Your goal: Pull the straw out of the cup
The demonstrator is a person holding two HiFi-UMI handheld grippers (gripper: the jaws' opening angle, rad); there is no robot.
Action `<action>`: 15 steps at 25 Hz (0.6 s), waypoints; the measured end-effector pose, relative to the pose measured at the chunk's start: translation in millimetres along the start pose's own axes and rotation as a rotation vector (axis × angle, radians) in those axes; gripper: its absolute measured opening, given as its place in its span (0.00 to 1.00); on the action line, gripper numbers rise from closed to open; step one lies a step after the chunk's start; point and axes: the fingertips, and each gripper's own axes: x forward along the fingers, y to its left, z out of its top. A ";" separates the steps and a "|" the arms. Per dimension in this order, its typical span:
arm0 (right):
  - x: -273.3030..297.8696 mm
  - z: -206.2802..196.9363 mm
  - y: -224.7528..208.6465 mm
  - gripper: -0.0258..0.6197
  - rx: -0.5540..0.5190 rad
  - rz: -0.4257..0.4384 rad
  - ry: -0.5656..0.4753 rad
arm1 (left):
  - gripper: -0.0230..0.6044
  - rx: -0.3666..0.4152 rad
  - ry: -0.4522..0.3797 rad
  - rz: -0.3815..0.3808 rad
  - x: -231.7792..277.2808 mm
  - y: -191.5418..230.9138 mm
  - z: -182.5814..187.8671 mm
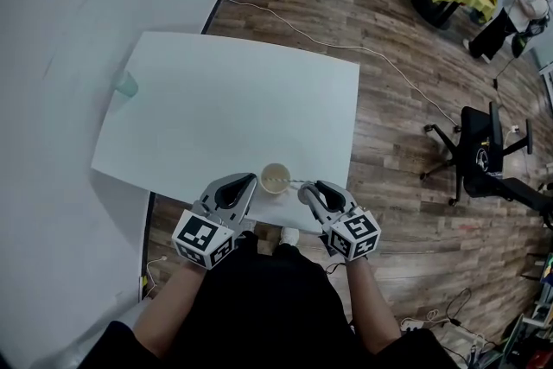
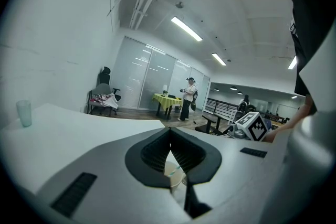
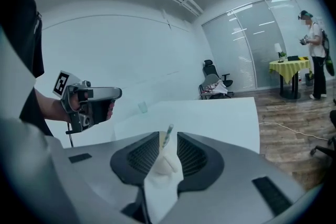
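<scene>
Right gripper point(image 1: 304, 187) is the nearer one to the straw point(image 1: 296, 182). In the right gripper view its jaws stand a little apart, narrow, and the striped straw point(image 3: 167, 136) rises in the gap between them, closer to the left pad. I see free space on the other side of it, so I judge that it is not yet pinched.

The cup point(image 1: 275, 179) stands on the white table point(image 1: 225, 99), close to the near edge, between the two grippers. From the head view the straw leans out of the cup rim to the person's right, with its free end at the tips of the right gripper. Its long axis therefore runs from the cup up and toward this gripper.

The left gripper point(image 1: 252, 182) is just beside the cup on the other side. In the left gripper view its fingertips meet and hold nothing; the cup point(image 2: 172, 174) shows only through the opening below them.

In my judgement, the next move is to close on the straw and draw it along its own lean, up and to the right. The cup looks light and nobody holds it, so it may tip.
</scene>
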 end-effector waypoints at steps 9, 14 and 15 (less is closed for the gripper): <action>18.1 -7.0 -0.3 0.19 0.052 -0.010 -0.003 | 0.06 0.010 0.023 -0.016 -0.2 9.0 -2.1; 28.7 -9.0 2.6 0.19 0.063 -0.007 0.002 | 0.06 0.014 0.032 -0.037 4.5 9.4 -2.4; 31.1 -10.5 3.3 0.19 0.064 -0.009 0.004 | 0.06 0.015 0.032 -0.040 4.7 9.8 -2.5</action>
